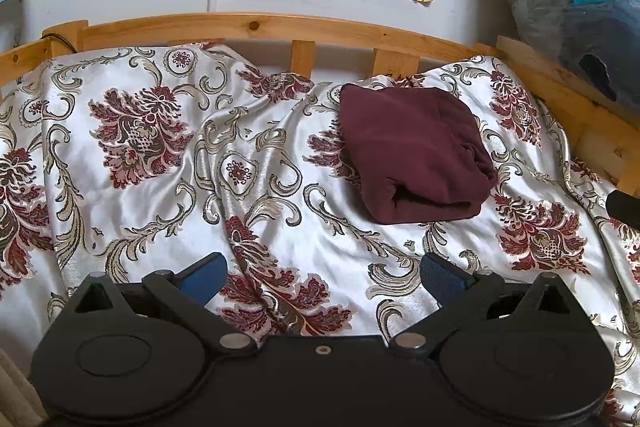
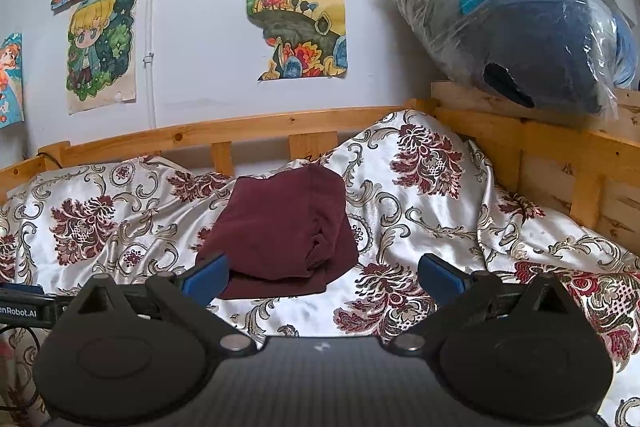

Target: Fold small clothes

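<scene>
Now a folded maroon garment [image 1: 412, 151] is lying on the floral satin bedspread [image 1: 160, 163] near the wooden bed rail [image 1: 256, 27], under wall drawings [image 2: 296, 19]. Both the left hand-held gripper [image 1: 322, 277] and right hand-held gripper [image 2: 322, 277] are hovering wide apart, holding nothing.

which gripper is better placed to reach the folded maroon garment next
Right, probably. The folded maroon garment lies just beyond the open right gripper, near its left finger. From the open left gripper the garment sits farther away and off to the right, across the floral bedspread.
</scene>
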`<state>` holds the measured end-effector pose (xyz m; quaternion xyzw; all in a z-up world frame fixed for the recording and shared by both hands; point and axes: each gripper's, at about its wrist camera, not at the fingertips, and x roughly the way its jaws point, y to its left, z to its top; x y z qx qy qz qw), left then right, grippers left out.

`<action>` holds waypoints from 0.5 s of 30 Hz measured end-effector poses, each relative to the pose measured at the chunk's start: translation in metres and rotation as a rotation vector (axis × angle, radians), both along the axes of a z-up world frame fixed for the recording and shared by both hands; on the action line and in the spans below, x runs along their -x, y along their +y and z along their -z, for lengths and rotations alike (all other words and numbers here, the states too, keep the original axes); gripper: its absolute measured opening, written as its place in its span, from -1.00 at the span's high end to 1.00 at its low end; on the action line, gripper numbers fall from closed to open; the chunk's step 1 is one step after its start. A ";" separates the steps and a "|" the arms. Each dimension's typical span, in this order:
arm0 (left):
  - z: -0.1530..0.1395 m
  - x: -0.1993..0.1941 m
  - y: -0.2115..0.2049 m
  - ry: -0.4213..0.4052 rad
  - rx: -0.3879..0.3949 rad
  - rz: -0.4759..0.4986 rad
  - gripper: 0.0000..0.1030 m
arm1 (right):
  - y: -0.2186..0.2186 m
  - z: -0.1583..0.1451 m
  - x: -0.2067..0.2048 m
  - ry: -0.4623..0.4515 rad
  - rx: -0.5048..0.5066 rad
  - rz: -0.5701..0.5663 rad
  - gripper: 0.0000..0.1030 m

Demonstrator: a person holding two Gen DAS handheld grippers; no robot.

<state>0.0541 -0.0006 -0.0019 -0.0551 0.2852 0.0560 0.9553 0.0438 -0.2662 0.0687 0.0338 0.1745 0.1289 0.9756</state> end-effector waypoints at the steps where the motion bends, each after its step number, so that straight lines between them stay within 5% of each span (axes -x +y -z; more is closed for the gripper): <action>1: 0.000 0.000 0.000 0.000 -0.003 -0.001 -0.99 | 0.000 0.000 0.000 0.001 -0.001 0.000 -1.00; 15: 0.000 0.000 0.000 0.003 0.000 0.003 -0.99 | 0.000 0.000 0.000 0.011 -0.008 0.001 -1.00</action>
